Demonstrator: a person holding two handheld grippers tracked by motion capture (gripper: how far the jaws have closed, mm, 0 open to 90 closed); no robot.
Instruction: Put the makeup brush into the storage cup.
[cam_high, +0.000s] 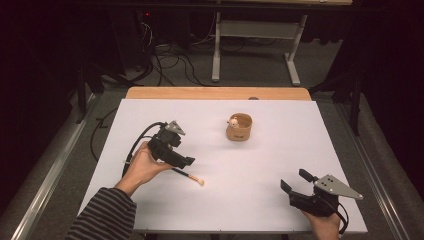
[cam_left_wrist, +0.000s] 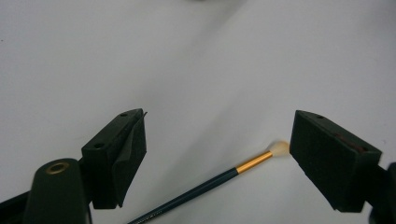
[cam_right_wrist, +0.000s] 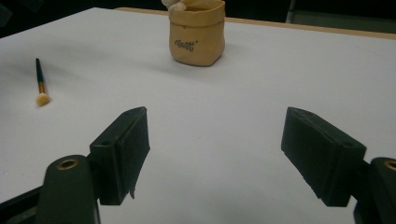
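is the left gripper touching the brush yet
Cannot tell. In the left gripper view the brush lies between the open jaws of the left gripper, its tip right at one jaw's edge; no gap or contact shows plainly.

A white-topped table (cam_high: 260, 170) carries a tan pouch (cam_high: 239, 128) and, well apart, a thin brush (cam_high: 189, 176).

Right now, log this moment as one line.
left gripper: open, over brush | right gripper: open, holding nothing | brush: flat on table | pouch: upright, untouched

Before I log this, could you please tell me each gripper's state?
Left gripper: open, jaws astride the makeup brush, not gripping.
Right gripper: open, empty.
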